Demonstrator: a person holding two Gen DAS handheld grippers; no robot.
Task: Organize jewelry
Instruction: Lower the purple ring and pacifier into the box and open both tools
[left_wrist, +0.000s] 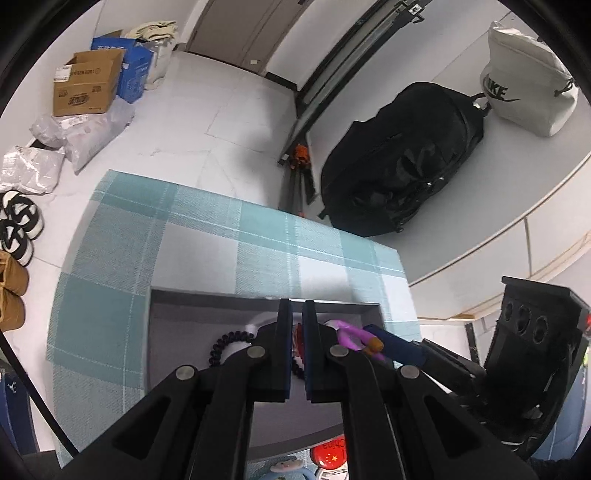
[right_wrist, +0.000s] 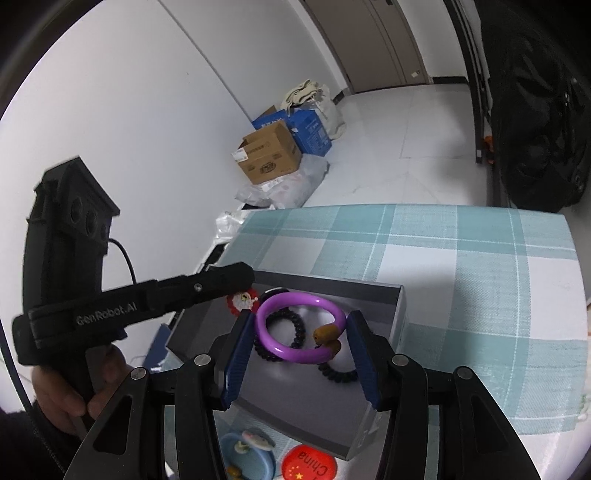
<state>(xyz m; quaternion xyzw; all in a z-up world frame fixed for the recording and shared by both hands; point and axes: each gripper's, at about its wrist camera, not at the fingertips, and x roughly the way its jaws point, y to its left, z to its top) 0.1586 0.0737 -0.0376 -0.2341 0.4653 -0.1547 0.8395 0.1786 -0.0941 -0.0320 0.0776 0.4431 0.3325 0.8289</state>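
A purple bangle (right_wrist: 299, 328) with two brown beads (right_wrist: 327, 338) spans the blue pads of my right gripper (right_wrist: 300, 320), which is shut on it above an open grey box (right_wrist: 373, 293). Black bead bracelets (right_wrist: 297, 325) lie on the box floor under it. My left gripper (left_wrist: 296, 304) is shut, its tip over the box's far left side. A red and white Santa charm (right_wrist: 242, 301) sits right below that tip; I cannot tell whether it is pinched. In the left wrist view the bangle (left_wrist: 351, 332) shows to the right of the fingers, and a black coil bracelet (left_wrist: 223, 343) to their left.
The box stands on a teal plaid tablecloth (right_wrist: 461, 258). In front of it lie a red China badge (right_wrist: 308, 463) and a small blue dish (right_wrist: 251, 456) with trinkets. A person's hand (right_wrist: 66, 398) holds the left gripper's handle. Cardboard boxes (right_wrist: 269, 155) and bags sit on the floor.
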